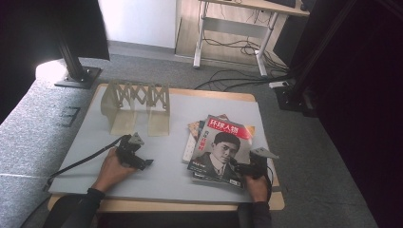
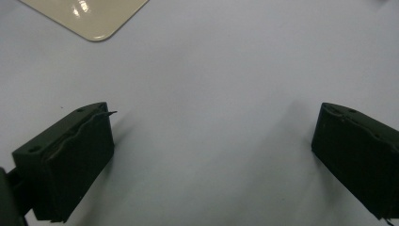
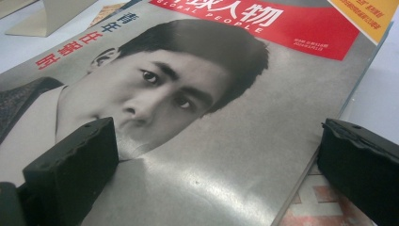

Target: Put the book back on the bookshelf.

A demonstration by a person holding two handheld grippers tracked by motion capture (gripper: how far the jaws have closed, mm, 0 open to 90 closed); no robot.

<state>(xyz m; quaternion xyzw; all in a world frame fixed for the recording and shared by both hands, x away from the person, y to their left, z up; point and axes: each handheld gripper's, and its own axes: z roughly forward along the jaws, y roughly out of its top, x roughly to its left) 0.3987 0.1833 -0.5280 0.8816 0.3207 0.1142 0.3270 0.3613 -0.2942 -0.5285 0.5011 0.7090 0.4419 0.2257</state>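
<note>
A stack of magazines (image 1: 219,149) lies on the right half of the grey mat (image 1: 166,156). The top one has a red title band and a black-and-white portrait (image 3: 197,89). My right gripper (image 1: 238,168) hovers low over that cover's near right corner, its jaws open (image 3: 216,129) with nothing between them. A beige folding rack (image 1: 138,107) stands at the back left of the mat. My left gripper (image 1: 142,161) rests over bare mat in front of the rack, also open (image 2: 214,117) and holding nothing. A corner of the rack's base plate (image 2: 94,19) lies just ahead of it.
Under the top magazine lie others, one with an orange cover (image 3: 371,12) and one peeking out at the near edge (image 3: 320,202). The wooden table edge (image 1: 190,205) runs along the front. A dark stand (image 1: 76,71) and floor cables (image 1: 237,76) lie beyond the table.
</note>
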